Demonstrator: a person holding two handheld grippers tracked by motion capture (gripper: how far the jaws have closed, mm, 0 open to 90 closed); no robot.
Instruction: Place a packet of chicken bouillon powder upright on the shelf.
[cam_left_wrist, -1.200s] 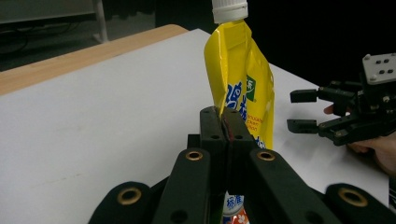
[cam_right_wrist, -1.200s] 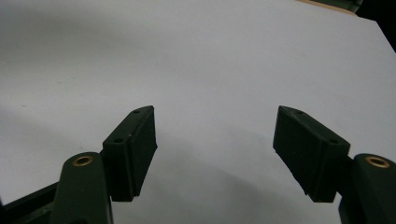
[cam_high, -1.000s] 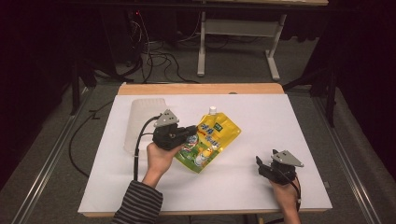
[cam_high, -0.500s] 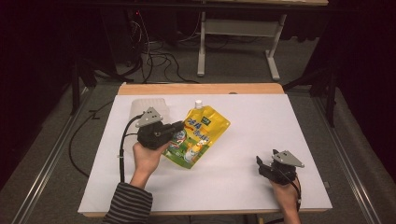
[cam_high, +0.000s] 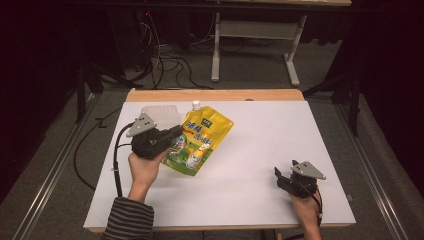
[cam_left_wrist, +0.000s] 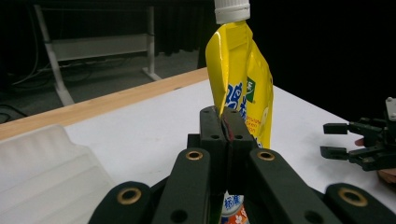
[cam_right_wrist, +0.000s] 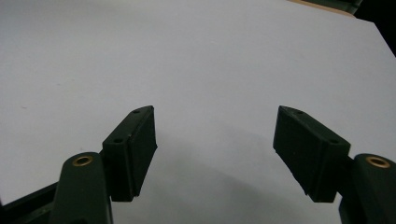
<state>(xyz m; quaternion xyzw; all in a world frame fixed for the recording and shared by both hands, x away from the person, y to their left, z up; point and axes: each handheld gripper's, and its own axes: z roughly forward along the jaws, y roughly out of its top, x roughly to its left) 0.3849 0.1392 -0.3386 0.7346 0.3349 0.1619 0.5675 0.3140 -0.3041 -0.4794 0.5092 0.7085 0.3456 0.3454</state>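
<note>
One yellow pouch (cam_high: 200, 142) pinched in the left tool (cam_high: 172, 136); one white tray (cam_high: 160, 114) at eleven o'clock; right tool (cam_high: 280, 177) gapes wide.

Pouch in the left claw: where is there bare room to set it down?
The wide white stretch between the pouch and the right claw is bare, as is the table's far right part. It is crowded at the far left, where the clear tray sits beside the left claw.
</note>
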